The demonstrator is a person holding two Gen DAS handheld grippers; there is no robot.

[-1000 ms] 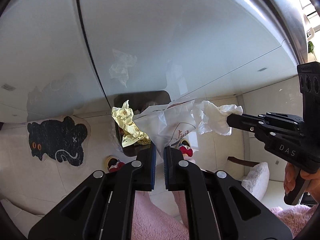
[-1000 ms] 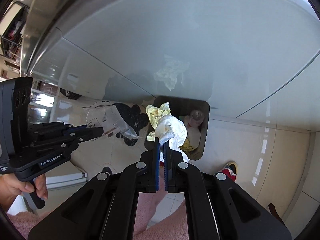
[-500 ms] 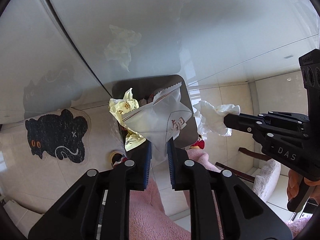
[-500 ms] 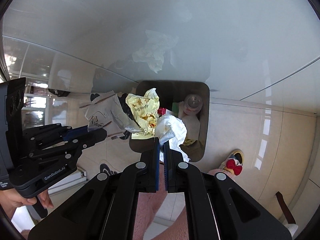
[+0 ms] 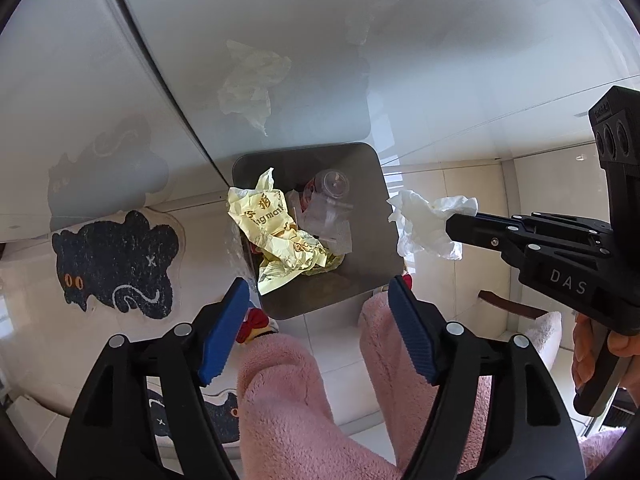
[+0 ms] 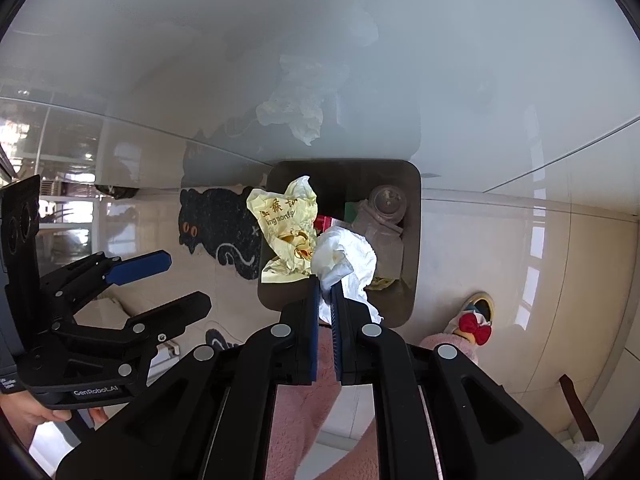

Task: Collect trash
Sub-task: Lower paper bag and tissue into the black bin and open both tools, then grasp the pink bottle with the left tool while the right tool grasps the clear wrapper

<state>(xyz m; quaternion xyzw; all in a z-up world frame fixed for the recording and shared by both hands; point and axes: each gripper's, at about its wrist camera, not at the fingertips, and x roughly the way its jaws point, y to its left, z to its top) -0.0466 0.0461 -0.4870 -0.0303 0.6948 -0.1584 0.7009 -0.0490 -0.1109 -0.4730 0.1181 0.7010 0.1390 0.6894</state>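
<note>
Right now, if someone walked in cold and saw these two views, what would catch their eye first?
Probably the crumpled white tissue pinched in the right gripper, held just over the dark trash bin on the floor. Inside the bin, a bright yellow printed wrapper stands out beside a clear plastic bottle. The left gripper hangs wide open and empty above the bin, with a black cat-shaped mat to its left.

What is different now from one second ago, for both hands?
The left tongs opened and let go the white bag, which dropped into the bin. The right tongs stay shut on the tissue, still above the bin. The yellow wrapper did not move.
</note>
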